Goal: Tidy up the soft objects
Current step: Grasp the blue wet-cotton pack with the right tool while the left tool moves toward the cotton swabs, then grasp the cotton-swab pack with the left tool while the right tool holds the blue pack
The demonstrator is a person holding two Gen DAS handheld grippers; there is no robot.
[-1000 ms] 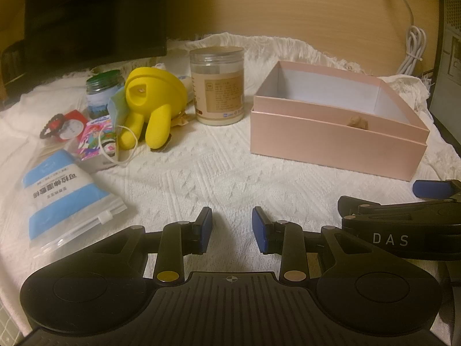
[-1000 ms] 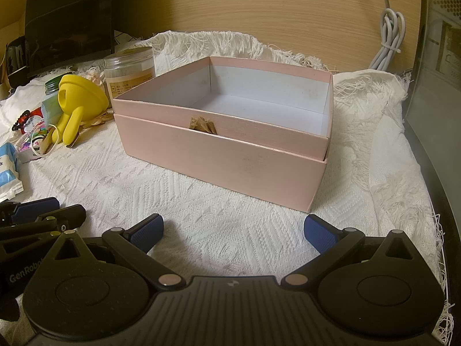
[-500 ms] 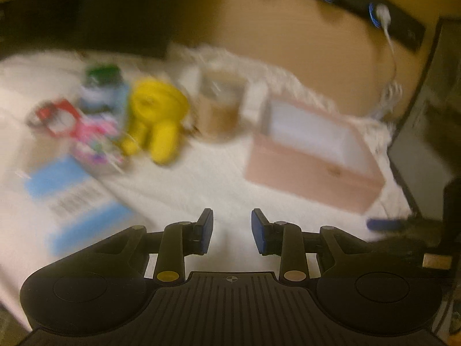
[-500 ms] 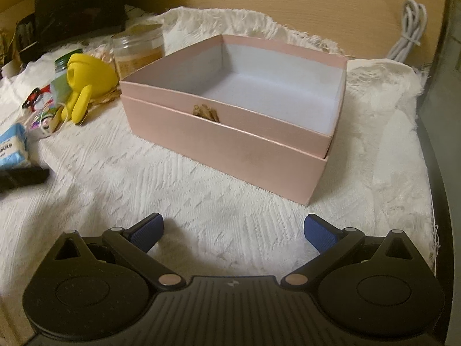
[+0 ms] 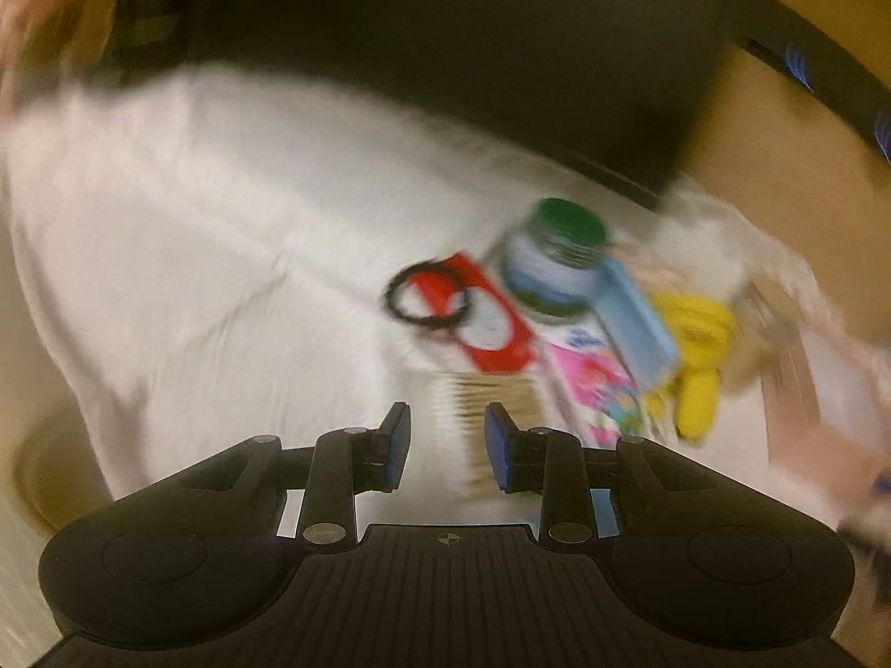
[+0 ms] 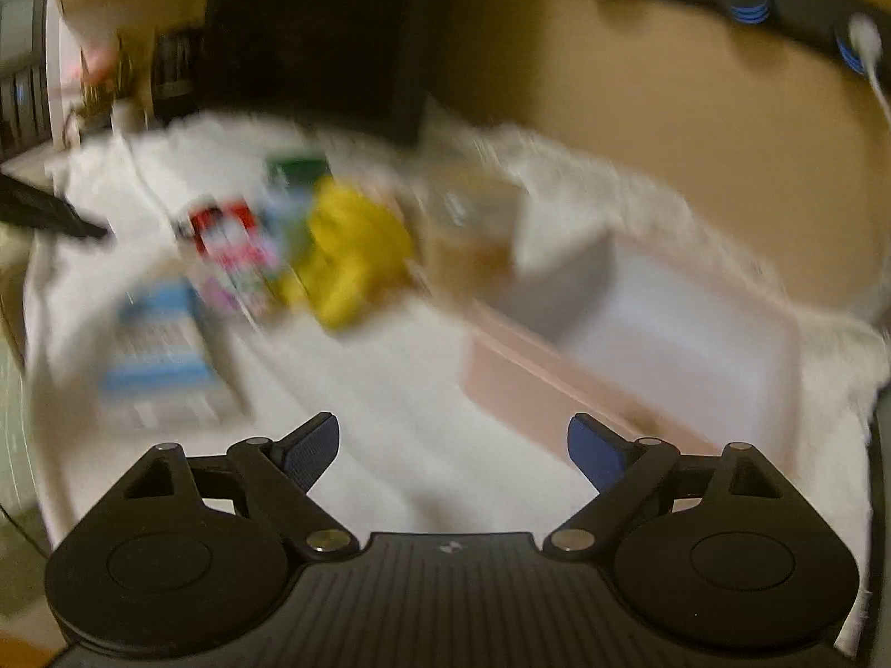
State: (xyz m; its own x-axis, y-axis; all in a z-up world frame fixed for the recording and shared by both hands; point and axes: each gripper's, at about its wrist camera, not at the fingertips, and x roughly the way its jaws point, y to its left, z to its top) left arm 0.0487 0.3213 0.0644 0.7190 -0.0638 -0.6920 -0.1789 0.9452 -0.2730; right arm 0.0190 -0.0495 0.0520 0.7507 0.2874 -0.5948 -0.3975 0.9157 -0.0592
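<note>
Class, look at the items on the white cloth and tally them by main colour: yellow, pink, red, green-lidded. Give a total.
Yellow: 1, soft toy
Pink: 2, box and packet
Red: 1, card
Green-lidded: 1, jar
Total: 5

A white textured cloth (image 5: 195,234) covers the table before a tan wall panel (image 6: 668,128) and a dark screen (image 5: 445,39). A green-lidded jar (image 5: 562,256) stands just beside a red card (image 5: 490,334) bearing a black ring (image 5: 426,300). A clear jar (image 6: 473,222), badly blurred, stands near the pink box's corner.
</note>
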